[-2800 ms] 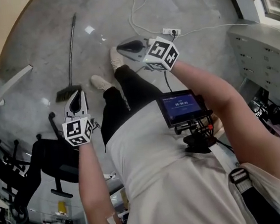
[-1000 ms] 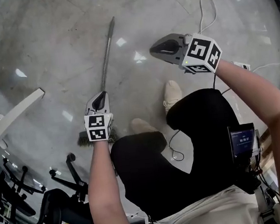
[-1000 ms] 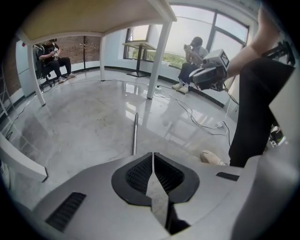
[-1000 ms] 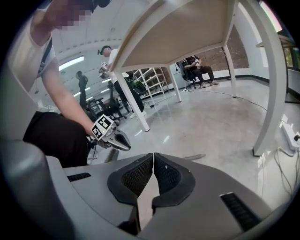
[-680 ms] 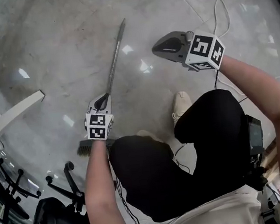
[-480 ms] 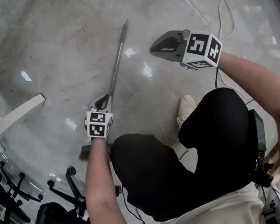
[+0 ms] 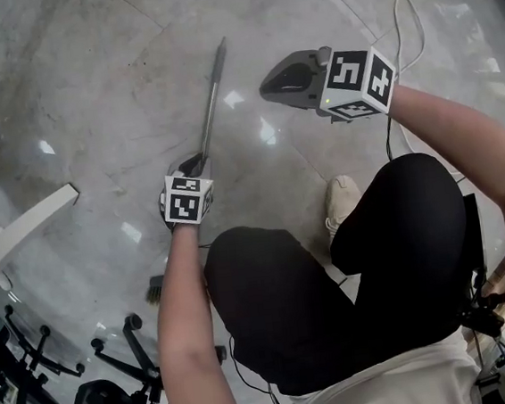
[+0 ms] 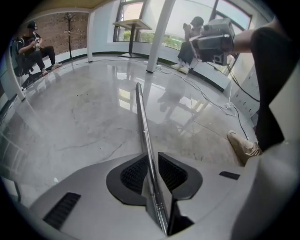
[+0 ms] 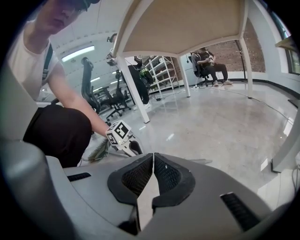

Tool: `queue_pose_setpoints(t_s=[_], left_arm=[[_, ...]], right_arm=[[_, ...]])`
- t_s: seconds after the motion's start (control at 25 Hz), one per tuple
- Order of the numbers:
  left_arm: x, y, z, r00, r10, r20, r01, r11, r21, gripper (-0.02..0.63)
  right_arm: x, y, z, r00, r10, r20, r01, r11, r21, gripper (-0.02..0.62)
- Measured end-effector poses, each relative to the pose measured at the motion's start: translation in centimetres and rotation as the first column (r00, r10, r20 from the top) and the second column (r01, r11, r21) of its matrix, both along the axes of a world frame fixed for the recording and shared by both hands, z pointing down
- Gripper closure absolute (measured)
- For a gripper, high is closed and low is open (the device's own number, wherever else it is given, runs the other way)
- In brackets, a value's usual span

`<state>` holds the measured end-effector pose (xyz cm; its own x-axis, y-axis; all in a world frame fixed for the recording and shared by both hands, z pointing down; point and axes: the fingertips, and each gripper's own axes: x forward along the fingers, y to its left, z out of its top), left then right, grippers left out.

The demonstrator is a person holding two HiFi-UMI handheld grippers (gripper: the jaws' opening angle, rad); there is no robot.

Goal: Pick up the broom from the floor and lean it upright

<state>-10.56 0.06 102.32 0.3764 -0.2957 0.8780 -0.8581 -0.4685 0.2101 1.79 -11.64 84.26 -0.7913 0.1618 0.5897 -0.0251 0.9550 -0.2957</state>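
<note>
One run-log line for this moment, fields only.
phase: pre-grasp | left gripper: jaws opening, astride broom handle | right gripper: shut, empty | broom handle: flat on floor

Office (swivel chairs (image 9: 117, 99), desks (image 9: 187, 26))

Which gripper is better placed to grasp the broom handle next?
Left. The left gripper has its jaws opening around the broom handle; the right gripper hangs shut, away from it.

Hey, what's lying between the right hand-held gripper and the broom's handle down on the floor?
Nothing. In the head view, only bare floor with a glare spot separates the right hand-held gripper from the broom's handle.
</note>
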Motion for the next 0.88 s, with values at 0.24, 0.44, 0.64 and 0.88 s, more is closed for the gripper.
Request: queue_pose_setpoints(t_s=[0.24, 0.44, 0.64, 0.88], left_arm=[[1.2, -3.5, 0.2, 1.000, 0.011, 0.028, -0.011, 1.000, 0.002, 0.506], [1.2, -4.9, 1.5, 0.996, 0.000, 0.089, 0.003, 0.999, -0.037, 0.509], [1.4, -4.5, 2.1, 0.989, 0.003, 0.151, 0.017, 0.991, -0.133, 0.517], [1.6, -3.6, -0.5, 0.992, -0.013, 0.127, 0.035, 0.985, -0.169, 0.526]], right_arm=[[0.8, 0.3, 0.8, 0.999, -0.015, -0.038, 0.015, 1.000, 0.006, 0.575], [1.6, -0.3, 0.8, 0.999, 0.011, -0.052, -0.010, 1.000, 0.019, 0.575], [2.6, -1.0, 0.4, 0.998, 0.045, -0.050, -0.044, 0.999, 0.025, 0.575], [2.8, -1.6, -0.5, 0.996, 0.091, -0.009, -0.091, 0.996, 0.000, 0.575]])
